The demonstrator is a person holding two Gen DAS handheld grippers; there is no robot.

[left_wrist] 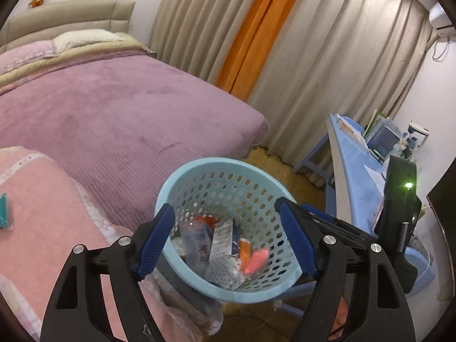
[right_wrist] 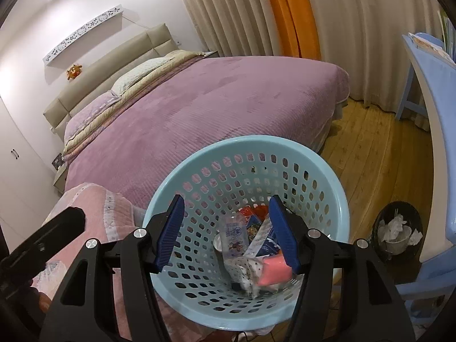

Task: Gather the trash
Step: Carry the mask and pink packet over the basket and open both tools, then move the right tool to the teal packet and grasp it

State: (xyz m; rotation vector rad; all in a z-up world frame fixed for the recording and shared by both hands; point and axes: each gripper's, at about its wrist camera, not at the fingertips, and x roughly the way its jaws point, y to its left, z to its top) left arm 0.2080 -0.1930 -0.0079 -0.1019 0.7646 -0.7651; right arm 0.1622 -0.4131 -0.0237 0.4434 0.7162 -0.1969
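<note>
A light blue perforated basket stands beside the bed and holds trash: a clear plastic bottle, a small carton, a pink piece and a spotted wrapper. My left gripper is open and empty, just above the basket's near rim. The basket also shows in the right wrist view, with the bottle and pink piece inside. My right gripper is open and empty over the basket's mouth. A teal packet lies on the pink blanket at far left.
A large bed with a purple cover fills the left and middle. A blue desk with books stands at right, over wooden floor. A dark waste bin with crumpled paper sits by the desk. Curtains hang behind.
</note>
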